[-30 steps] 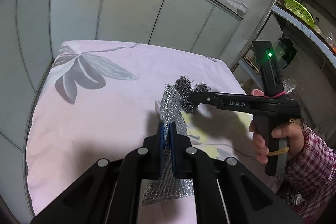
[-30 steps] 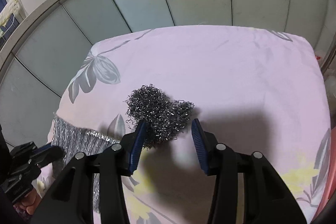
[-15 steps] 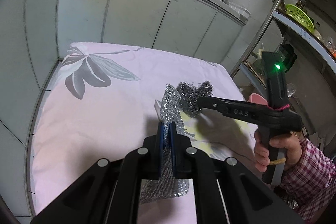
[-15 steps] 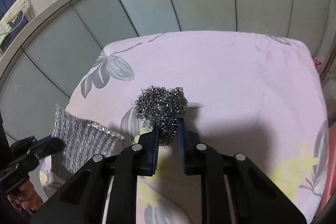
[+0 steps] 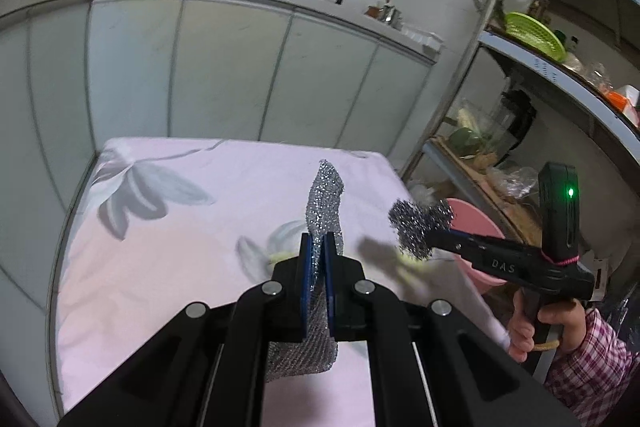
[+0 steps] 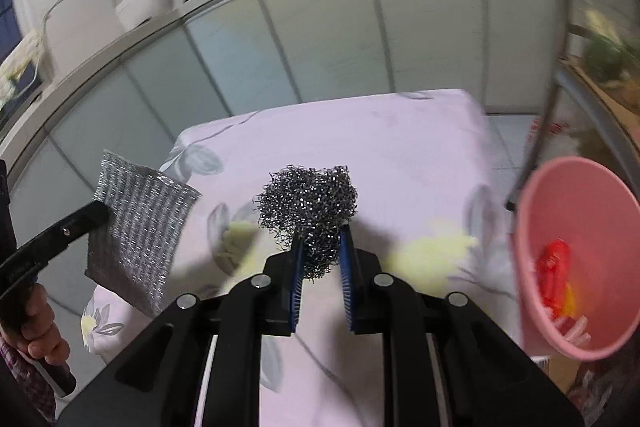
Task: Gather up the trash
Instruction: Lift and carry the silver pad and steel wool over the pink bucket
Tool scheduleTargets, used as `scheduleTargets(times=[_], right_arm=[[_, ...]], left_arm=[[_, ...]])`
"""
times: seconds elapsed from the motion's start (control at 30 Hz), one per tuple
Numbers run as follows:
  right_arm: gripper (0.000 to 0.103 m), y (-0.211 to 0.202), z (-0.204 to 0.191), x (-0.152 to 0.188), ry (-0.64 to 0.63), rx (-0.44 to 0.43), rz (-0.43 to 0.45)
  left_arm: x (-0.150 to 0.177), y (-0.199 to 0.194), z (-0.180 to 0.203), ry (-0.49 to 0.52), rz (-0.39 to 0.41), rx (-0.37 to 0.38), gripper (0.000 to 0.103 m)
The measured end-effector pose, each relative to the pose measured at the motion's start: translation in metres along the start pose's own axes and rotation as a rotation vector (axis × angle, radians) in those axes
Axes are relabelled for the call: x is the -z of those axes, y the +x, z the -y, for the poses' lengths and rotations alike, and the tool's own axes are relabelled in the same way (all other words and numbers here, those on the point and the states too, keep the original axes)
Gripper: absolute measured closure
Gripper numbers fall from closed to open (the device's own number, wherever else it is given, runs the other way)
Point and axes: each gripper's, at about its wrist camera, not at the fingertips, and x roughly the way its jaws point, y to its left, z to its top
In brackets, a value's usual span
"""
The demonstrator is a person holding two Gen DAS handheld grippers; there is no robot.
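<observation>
We hold a steel-wool scourer (image 6: 308, 215) in our right tool (image 6: 320, 259), its blue pads pressed into the lower part of the ball, which bulges out above and beyond them. The scourer is off the bench (image 6: 360, 131), carried in the air above the flowered pink cloth. The relation that matters: the pink plastic bin (image 6: 576, 211) lies to the right of this tool and just past the right edge of the bench, its round mouth tilted toward us. Red and yellow scraps already lie inside. We judge the right hand far the nearer of the two to the bin, so the scourer should go in first, with a short carry to the right before the pads let go.

The scourer is a springy tangle of dark, glinting wire curls, roughly round, with no long axis.

Our left tool (image 5: 318, 267) is pinched narrow on a silver mesh scouring cloth (image 5: 324, 203), a flat rectangle of shiny woven metallic thread. From the left camera it stands edge-on, its long axis running up and away from the pads, with a limp end hanging below. It sits to the left of the scourer, further from the bin.

Behind the bench stand pale cabinet doors (image 5: 224, 67) and, at the right, a metal rack (image 5: 472, 83).
</observation>
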Motion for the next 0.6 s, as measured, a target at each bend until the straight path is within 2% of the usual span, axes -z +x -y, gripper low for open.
scheduleTargets(times=[0.17,0.6], right_arm=[[0.086,-0.026,0.034,0.007,0.057,0.067,0.030],[0.086,-0.081,0.120,0.030,0.206,0.236,0.105]], left_arm=[[-0.009,0.012,0.033,0.023,0.001,0.044,0.098],[-0.032,0.080,0.156,0.182,-0.043,0.215,0.098]])
